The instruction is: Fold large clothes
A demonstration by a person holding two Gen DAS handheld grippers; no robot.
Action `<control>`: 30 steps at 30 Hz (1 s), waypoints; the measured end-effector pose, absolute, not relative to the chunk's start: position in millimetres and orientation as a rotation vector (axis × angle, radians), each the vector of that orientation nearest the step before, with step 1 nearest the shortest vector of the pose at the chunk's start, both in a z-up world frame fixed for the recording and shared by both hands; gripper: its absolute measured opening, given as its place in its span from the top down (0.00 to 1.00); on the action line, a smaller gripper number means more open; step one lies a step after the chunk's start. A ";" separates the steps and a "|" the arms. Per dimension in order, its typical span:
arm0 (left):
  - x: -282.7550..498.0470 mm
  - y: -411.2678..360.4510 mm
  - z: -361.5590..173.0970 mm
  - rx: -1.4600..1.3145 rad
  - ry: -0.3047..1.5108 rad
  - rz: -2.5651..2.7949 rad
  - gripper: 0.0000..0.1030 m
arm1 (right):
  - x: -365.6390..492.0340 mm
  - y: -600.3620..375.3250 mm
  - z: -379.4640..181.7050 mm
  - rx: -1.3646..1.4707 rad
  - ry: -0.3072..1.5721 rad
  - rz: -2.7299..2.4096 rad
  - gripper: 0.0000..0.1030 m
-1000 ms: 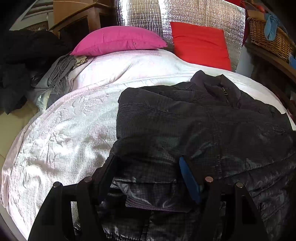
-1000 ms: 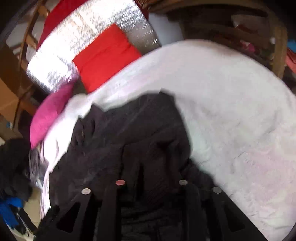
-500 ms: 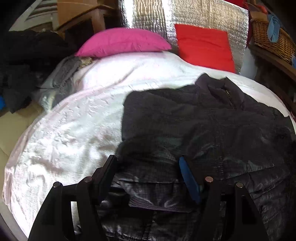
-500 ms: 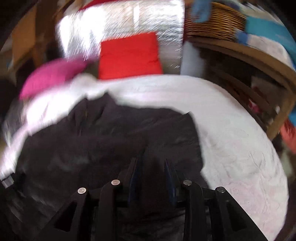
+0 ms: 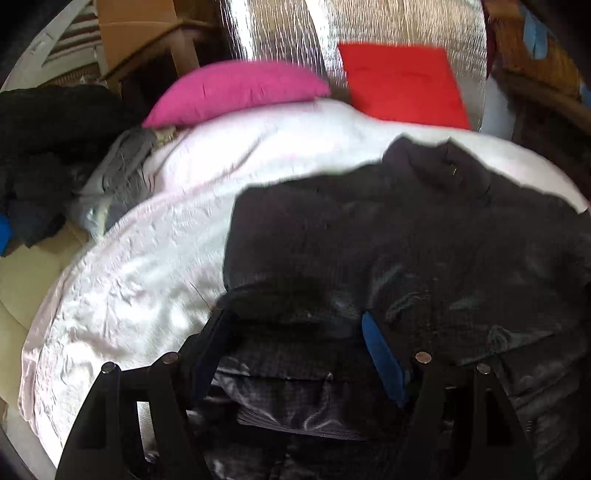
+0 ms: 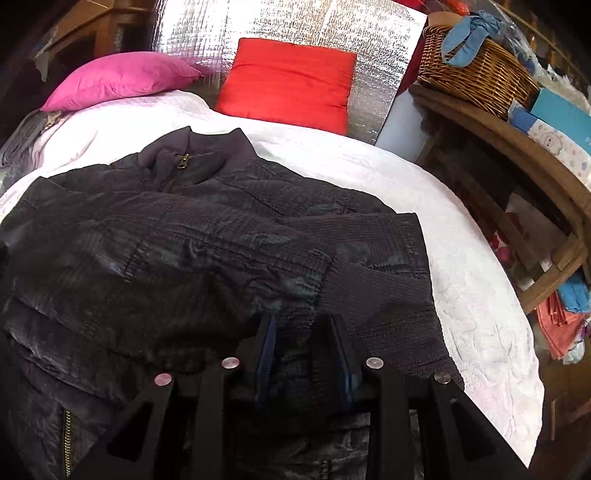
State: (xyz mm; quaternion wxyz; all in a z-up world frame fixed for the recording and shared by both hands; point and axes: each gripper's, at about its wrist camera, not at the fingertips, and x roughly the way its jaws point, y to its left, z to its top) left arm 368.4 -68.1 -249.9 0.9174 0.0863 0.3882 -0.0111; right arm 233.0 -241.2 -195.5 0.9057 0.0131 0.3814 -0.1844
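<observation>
Dark jacket [image 6: 192, 236] spread on the white bedspread [image 6: 461, 280], both tongs down at its near hem.

Left gripper [image 5: 295, 325] gapes wide, fingers straddling a fold of jacket fabric; right gripper [image 6: 303, 332] has narrowed its fingers around the gathered sleeve cuff [image 6: 369, 291], pinching it. Collar points toward the red pillow [image 6: 291, 81].

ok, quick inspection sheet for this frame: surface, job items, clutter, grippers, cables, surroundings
Surface: bed under a white quilted cover, wrinkled.
Job's things: dark jacket lies front up, zipper closed at the collar, one sleeve folded across the chest.
Clutter: pink pillow, red cushion, grey and black clothes heap off the bed's edge.
Grippers: left gripper open over the jacket's hem; right gripper narrowly parted astride fabric, grip unclear.
Cables: nothing seen.
Surroundings: silver foil panel, wicker basket on a wooden shelf.
</observation>
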 end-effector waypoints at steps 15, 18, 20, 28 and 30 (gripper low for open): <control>369.0 -58.7 -234.3 0.118 0.724 -0.011 0.27 | 227.7 -239.2 -195.9 -0.014 0.779 -0.363 0.68; 375.0 -59.9 -254.2 0.133 0.812 -0.009 0.26 | 226.2 -237.4 -196.2 -0.027 0.778 -0.361 0.68; 372.1 -61.7 -252.7 0.158 0.803 -0.006 0.26 | 223.8 -236.0 -196.2 -0.038 0.777 -0.359 0.68; 362.9 -61.6 -255.2 0.203 0.801 -0.019 0.26 | 216.1 -230.9 -197.7 -0.090 0.772 -0.349 0.68; 357.8 -62.6 -252.8 0.197 0.799 -0.019 0.26 | 215.4 -229.7 -198.3 -0.103 0.773 -0.345 0.68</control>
